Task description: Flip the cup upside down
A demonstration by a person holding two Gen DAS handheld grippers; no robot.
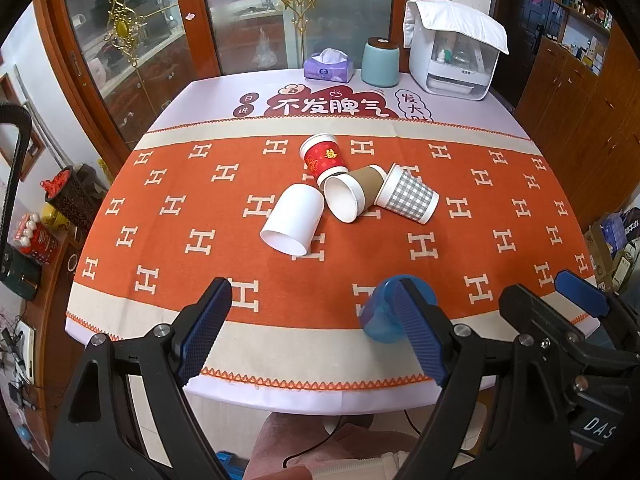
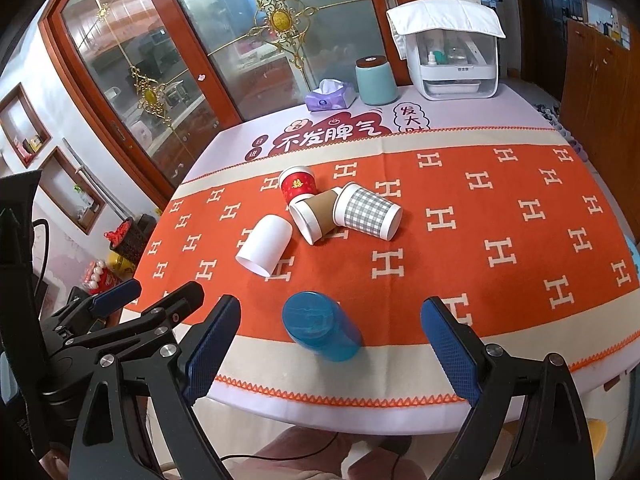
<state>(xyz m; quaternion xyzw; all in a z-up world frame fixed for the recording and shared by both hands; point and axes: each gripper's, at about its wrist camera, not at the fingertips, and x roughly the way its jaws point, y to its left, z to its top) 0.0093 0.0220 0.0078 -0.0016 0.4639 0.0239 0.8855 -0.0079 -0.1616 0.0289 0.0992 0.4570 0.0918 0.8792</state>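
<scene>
A blue plastic cup (image 2: pixel 322 330) stands upside down near the table's front edge, base up; in the left wrist view (image 1: pixel 380 316) my right finger partly hides it. Further back lie a white cup (image 1: pixel 293 219), a brown cup (image 1: pixel 352 194), a grey checked cup (image 1: pixel 408 197) and a red cup (image 1: pixel 323 157), all on their sides in a cluster. They also show in the right wrist view: white cup (image 2: pixel 265 246), brown cup (image 2: pixel 316 216), checked cup (image 2: pixel 368 212), red cup (image 2: pixel 298 186). My left gripper (image 1: pixel 316 320) is open and empty. My right gripper (image 2: pixel 332 340) is open around the blue cup without touching it.
An orange patterned cloth (image 1: pixel 480 208) covers the table. At the back stand a purple tissue box (image 1: pixel 329 66), a teal canister (image 1: pixel 380 62) and a white appliance (image 1: pixel 454 54). Glass cabinet doors are behind, wooden cabinets to the right, clutter on the floor left.
</scene>
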